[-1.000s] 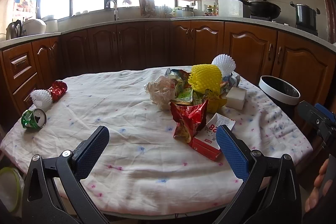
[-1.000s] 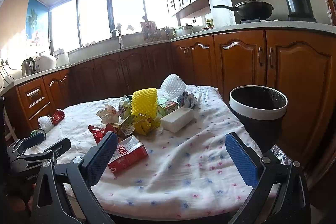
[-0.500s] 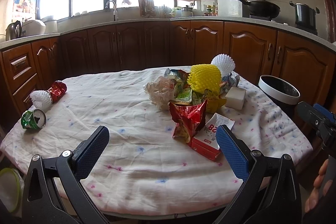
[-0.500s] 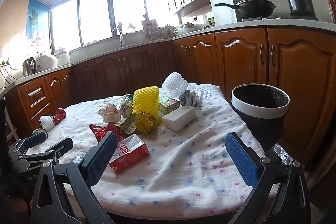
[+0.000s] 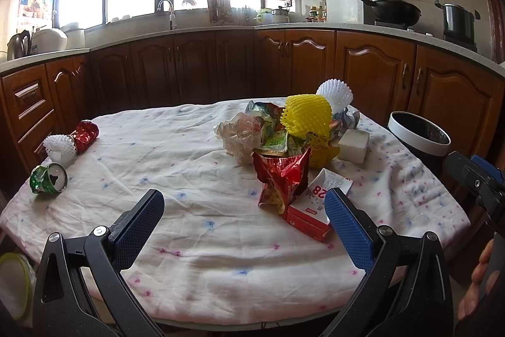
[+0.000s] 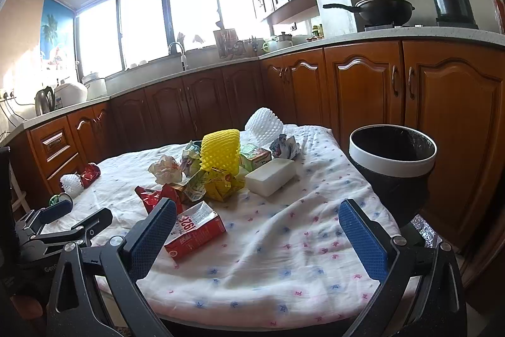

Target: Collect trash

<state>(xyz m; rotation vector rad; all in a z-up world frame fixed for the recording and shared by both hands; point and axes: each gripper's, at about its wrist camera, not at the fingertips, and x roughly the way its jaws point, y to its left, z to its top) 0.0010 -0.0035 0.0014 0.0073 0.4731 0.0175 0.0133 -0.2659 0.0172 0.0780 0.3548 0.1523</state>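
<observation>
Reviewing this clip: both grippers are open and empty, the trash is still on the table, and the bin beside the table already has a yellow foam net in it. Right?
Not quite. The yellow foam net is not in the bin; it sits on the trash pile on the table, as the right wrist view shows. The rest holds: left gripper and right gripper have open, empty jaws.

Table is showing: white foam fruit nets x2 (image 5: 335, 95) (image 5: 60, 146), yellow foam fruit net x1 (image 5: 306, 115), crushed cans x2, red far left (image 5: 84, 131), green near left (image 5: 49, 179). Red carton x1 (image 5: 312, 210), white block x1 (image 5: 353, 145), white-rimmed black bin x1 (image 6: 393, 160) sitting right.
</observation>
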